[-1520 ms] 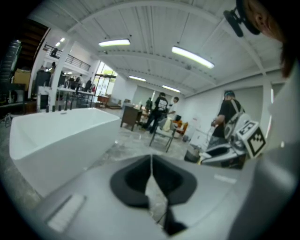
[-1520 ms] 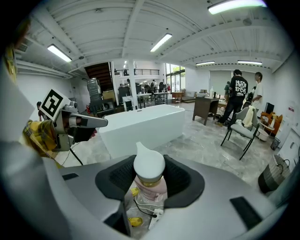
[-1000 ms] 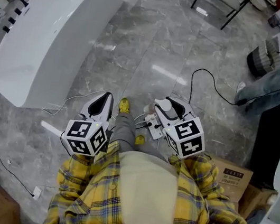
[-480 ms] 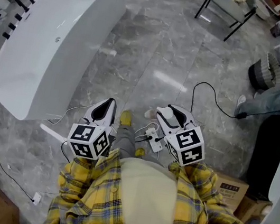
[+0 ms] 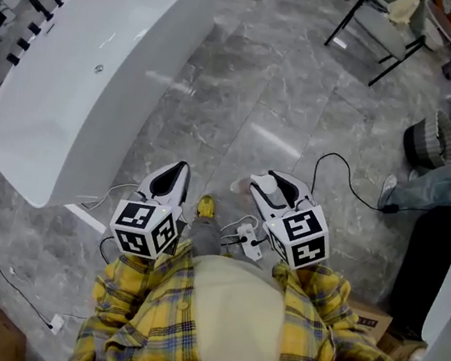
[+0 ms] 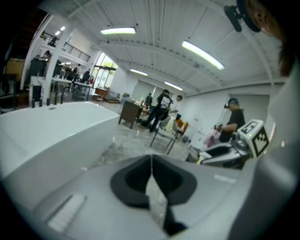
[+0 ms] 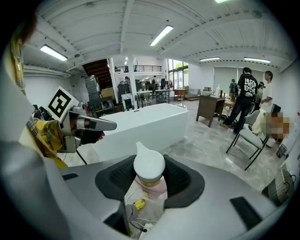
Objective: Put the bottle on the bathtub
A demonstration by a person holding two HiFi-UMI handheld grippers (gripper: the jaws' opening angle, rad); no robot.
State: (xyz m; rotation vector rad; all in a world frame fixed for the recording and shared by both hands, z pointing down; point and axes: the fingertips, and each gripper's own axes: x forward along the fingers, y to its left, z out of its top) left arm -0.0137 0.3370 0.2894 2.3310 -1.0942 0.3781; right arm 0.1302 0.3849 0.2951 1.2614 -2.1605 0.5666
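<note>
Both grippers are held at waist height, pointing forward. The left gripper (image 5: 172, 175) has its fingers (image 6: 132, 181) clenched on nothing. The right gripper (image 5: 270, 187) grasps the white-capped bottle (image 7: 149, 168). The bathtub (image 5: 79, 80) stands well apart, ahead on the left, on a grey marble floor (image 5: 249, 93); a chair (image 5: 381, 30) stands beyond.

Open lab hall, marble floor (image 5: 249, 93), freestanding bathtub (image 5: 79, 80), ceiling strip lights (image 7: 161, 35), black-framed chair (image 5: 382, 26), cardboard box (image 5: 367, 318)

Glossy bathtub (image 5: 143, 83), polished stone floor (image 5: 252, 76)

Head camera overhead; all three views share bathtub (image 5: 69, 87).
</note>
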